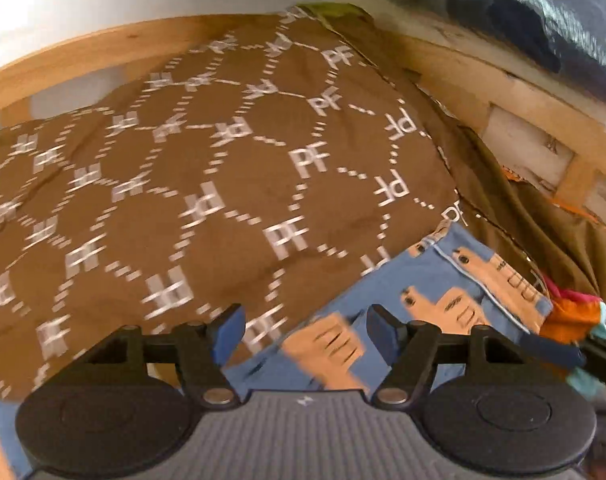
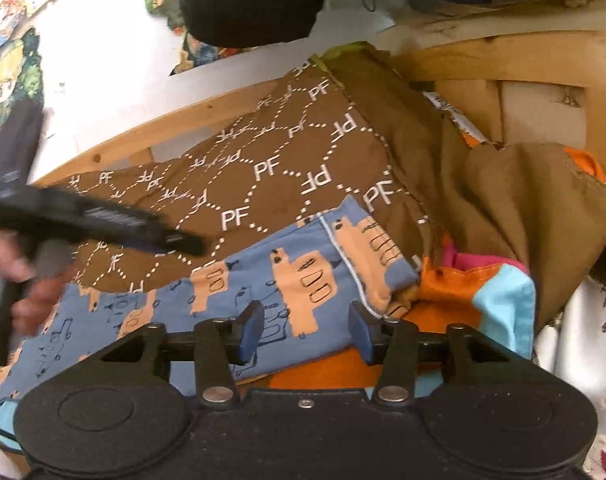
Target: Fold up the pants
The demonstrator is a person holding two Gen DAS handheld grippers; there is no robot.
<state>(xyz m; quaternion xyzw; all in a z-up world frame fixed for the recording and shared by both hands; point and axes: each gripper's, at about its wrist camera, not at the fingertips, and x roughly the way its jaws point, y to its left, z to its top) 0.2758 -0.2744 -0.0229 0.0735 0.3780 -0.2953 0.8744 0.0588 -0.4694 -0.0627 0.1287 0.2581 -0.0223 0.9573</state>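
Observation:
The blue pants [image 1: 423,292] with orange hand prints lie flat on a brown sheet [image 1: 223,184] printed with white PF letters. In the right wrist view the pants [image 2: 263,280] stretch from lower left to the centre. My left gripper [image 1: 305,330] is open and empty, just above the pants' edge; it also shows in the right wrist view [image 2: 103,220] as a dark blurred body at the left, held by a hand. My right gripper [image 2: 305,330] is open and empty, hovering over the pants near their right end.
An orange, pink and light blue cloth [image 2: 475,292] lies right of the pants. Olive-brown fabric [image 2: 503,200] is bunched at the right. A wooden frame [image 2: 503,56] runs along the back and right. A black object [image 2: 255,0] hangs at the top.

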